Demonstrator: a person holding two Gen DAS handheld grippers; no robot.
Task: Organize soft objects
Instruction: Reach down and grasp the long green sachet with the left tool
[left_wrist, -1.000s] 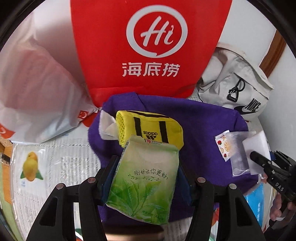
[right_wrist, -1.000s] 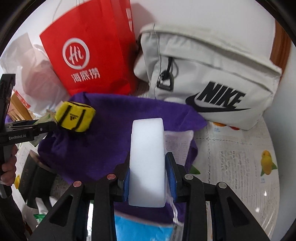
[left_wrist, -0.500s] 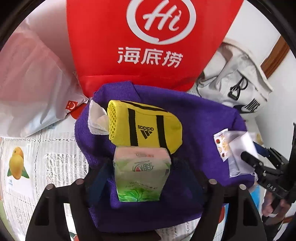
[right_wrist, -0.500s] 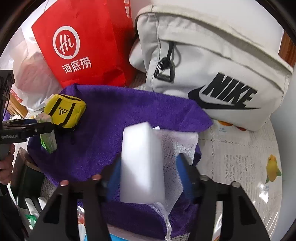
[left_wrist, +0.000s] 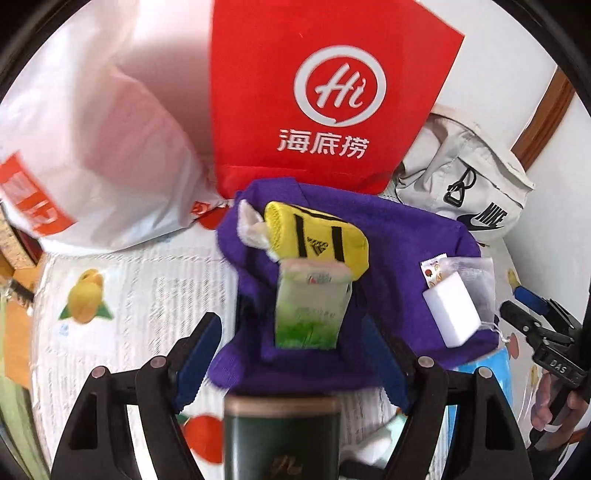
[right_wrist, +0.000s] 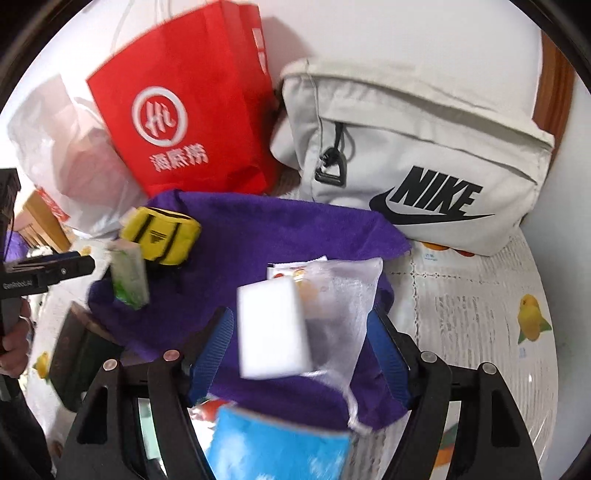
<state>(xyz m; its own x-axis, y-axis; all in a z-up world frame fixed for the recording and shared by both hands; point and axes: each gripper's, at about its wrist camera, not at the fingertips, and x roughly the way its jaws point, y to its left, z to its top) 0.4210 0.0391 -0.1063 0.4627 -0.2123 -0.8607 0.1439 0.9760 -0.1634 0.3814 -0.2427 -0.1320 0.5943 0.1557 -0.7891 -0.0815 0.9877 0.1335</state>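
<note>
Both of my tongs stand spread with nothing pinched: the left gripper has the green tissue pack lying loose between its blue pads, clear of both, and the right gripper frames the white sponge block the same way. The right jaws have just been opening, with the sponge between them but untouched; the left ones opened a moment sooner and have since held wide. So two soft things are down on the purple towel: the tissue pack sits just in front of the yellow sports pouch, touching it or nearly so, and the sponge rests half on the sheer mesh bag toward the towel's right side, beside a small snack sachet. I judge the gathering well along, with at least five items collected on the cloth. What looks left to me: a blue packet at the towel's near edge, partly under it as far as I can tell, and perhaps the dark box by my left hand, though I cannot say whether that one belongs to the job. The red paper bag and the grey backpack stand behind, untouched.
</note>
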